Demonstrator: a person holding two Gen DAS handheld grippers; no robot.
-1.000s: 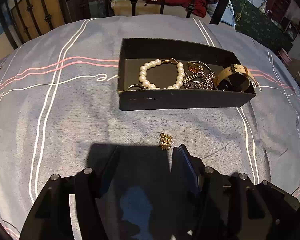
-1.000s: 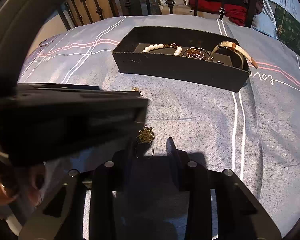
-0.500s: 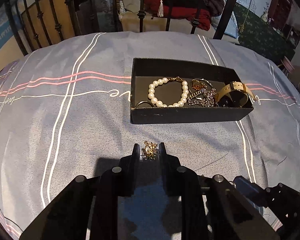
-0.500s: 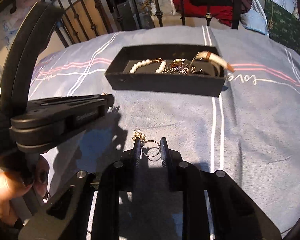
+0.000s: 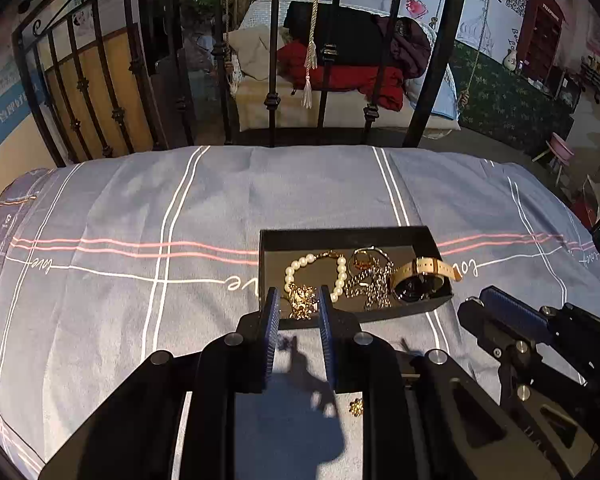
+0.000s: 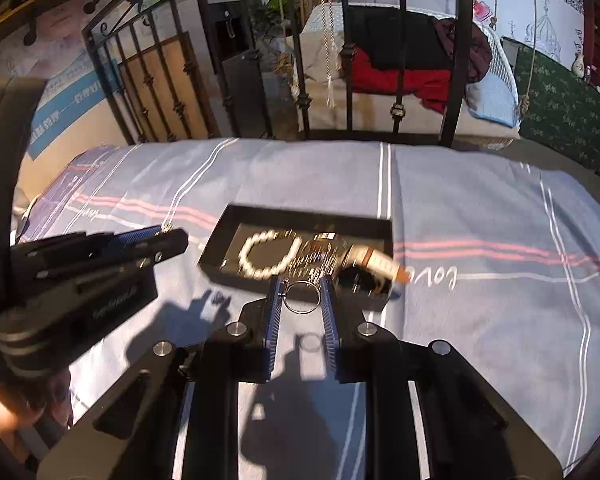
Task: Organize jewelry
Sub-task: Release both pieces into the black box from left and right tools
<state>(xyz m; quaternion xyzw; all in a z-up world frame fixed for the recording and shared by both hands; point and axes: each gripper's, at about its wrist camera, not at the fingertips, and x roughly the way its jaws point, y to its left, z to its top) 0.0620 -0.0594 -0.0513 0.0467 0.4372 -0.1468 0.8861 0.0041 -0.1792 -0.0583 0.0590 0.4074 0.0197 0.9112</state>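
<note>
Since 1 second ago: both tools have come up off the bedspread (image 5: 100,216), each with a piece of jewelry taken from it; jaws of both narrowed during that second and now sit closed on their loads.

Left hand-held gripper (image 5: 298,304): narrow, pinching a small gold ornament (image 5: 302,300) between the blue pads. Seen from its wrist camera, the ornament hangs right at the near wall of the black box (image 5: 340,234), over the pearl bracelet (image 5: 314,270).

1 small gold piece (image 5: 355,406) lies loose on the bedspread, below and between the 2 tools.

Right hand-held gripper (image 6: 302,300): narrow, clamping a thin ring (image 6: 302,298) across its width, ring face toward the camera.

Key relation: box lies straight ahead and below both tools, long axis running left-right across the view. The left load looks nearer the pearl end, the right nearer the watch (image 6: 364,276) end. Likely next: ease forward over the wall, then release.
</note>
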